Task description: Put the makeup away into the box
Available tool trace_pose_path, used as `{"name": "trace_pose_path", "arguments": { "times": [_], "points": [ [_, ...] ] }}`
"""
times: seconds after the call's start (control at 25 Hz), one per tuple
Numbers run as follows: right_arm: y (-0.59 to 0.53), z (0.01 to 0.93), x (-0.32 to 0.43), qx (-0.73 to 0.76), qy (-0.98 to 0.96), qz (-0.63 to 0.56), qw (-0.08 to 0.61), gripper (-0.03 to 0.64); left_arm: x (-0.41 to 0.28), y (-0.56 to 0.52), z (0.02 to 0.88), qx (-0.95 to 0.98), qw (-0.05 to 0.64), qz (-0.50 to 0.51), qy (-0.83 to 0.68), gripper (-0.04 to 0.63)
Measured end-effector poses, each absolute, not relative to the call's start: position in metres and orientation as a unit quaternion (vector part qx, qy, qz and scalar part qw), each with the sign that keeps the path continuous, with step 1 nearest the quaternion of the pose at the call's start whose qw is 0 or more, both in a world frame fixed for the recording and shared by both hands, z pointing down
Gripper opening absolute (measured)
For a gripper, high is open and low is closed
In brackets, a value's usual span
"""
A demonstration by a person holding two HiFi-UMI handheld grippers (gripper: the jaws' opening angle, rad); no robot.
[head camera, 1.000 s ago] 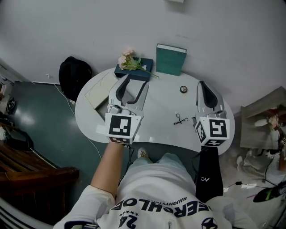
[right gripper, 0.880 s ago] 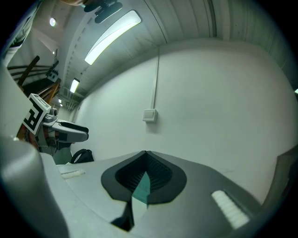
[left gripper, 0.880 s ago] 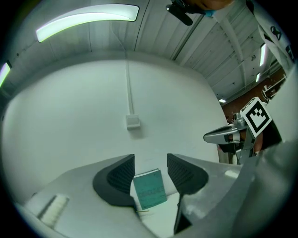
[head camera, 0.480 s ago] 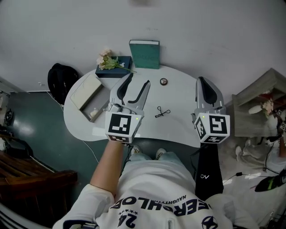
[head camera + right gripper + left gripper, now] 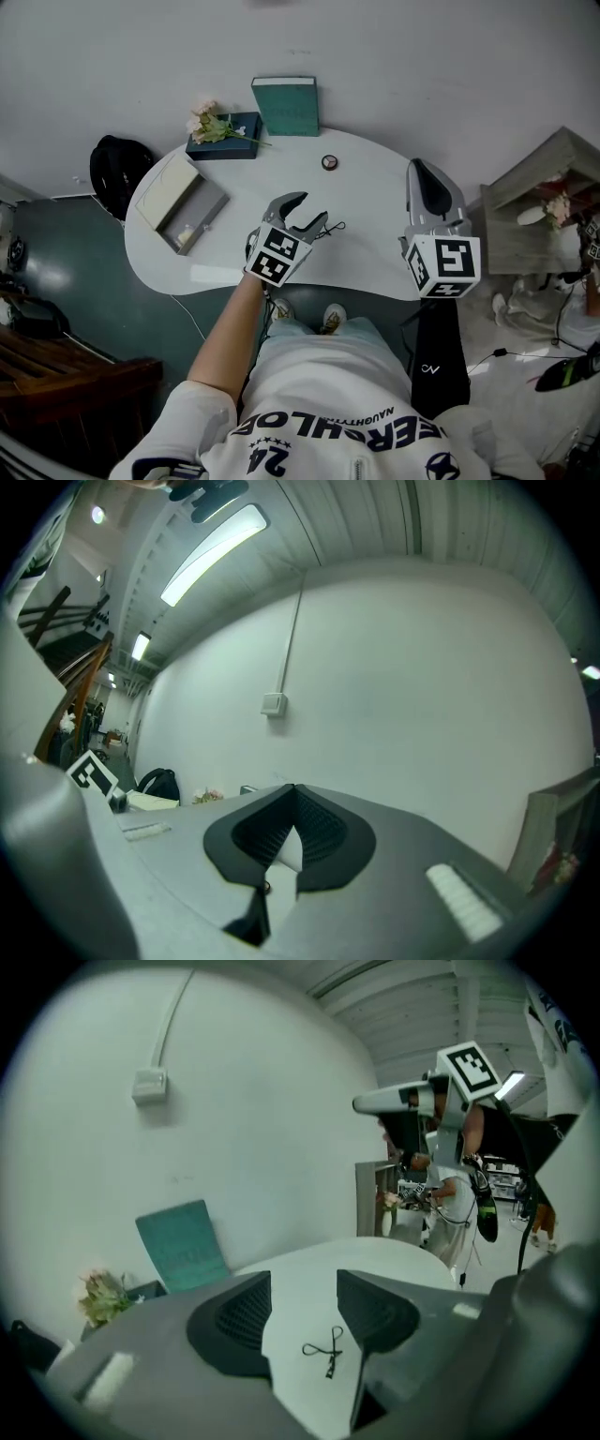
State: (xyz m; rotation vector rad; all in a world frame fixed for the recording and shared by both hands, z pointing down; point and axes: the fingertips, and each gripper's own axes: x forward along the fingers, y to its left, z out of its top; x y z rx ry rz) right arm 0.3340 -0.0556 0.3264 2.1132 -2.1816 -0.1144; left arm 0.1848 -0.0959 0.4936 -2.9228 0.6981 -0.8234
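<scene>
Forearm (image 5: 228, 328), bare, rises from 6 o'clock in the head view to the left gripper (image 5: 312, 212), which hangs over the near middle of the white table (image 5: 375, 239). Its jaws stand wide apart and hold nothing. In the left gripper view the black scissor-shaped tool (image 5: 326, 1349) lies flat on the tabletop and shows in the gap between the two pads. In the head view it sits just off the tip of the jaw on the 3 o'clock side, and I cannot tell whether they touch.

The right gripper (image 5: 417, 171) is over the table's 3 o'clock end, well apart from the tool. Its marker cube (image 5: 441, 265) faces the camera. The right gripper view shows its jaws drawn together at the tips, with only a thin white sliver between the pads and nothing clamped.

At 9 o'clock on the table the box (image 5: 178, 202) lies open, its beige lid laid back beside a grey tray. A small pale item lies in the tray, too small to name.

Farther off, a small round compact (image 5: 329, 162) sits alone at about 12 o'clock. Beyond it a teal book (image 5: 284, 105) stands upright at the wall. At 11 o'clock a sprig of pale flowers (image 5: 208, 122) rests on a dark blue case (image 5: 234, 145). A black backpack (image 5: 112, 173) is on the floor past the table's 9 o'clock end.
</scene>
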Motion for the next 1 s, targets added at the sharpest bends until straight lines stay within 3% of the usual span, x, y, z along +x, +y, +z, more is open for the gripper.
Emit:
{"name": "trace_pose_path", "arguments": {
  "times": [0.4,0.76,0.8,0.84,0.88,1.0],
  "points": [
    [-0.040,0.333,0.363,0.717,-0.693,-0.033,0.069,0.031,0.185,-0.081,0.644,-0.903,-0.065,-0.403,0.133,0.232],
    [-0.029,0.340,0.383,0.732,-0.677,-0.026,0.076,0.031,0.183,-0.077,0.690,-0.883,-0.102,-0.440,0.127,0.232],
    [-0.028,0.342,0.384,0.732,-0.677,-0.024,0.077,0.031,0.183,-0.079,0.692,-0.881,-0.098,-0.443,0.133,0.214],
    [-0.028,0.344,0.384,0.732,-0.677,-0.022,0.078,0.031,0.183,-0.080,0.692,-0.881,-0.094,-0.443,0.140,0.081],
    [-0.028,0.346,0.385,0.732,-0.677,-0.020,0.078,0.031,0.183,-0.081,0.692,-0.882,-0.093,-0.439,0.144,0.038],
    [-0.028,0.349,0.385,0.730,-0.678,-0.020,0.084,0.031,0.184,-0.078,0.690,-0.885,-0.106,-0.429,0.150,0.035]
  ]
}}
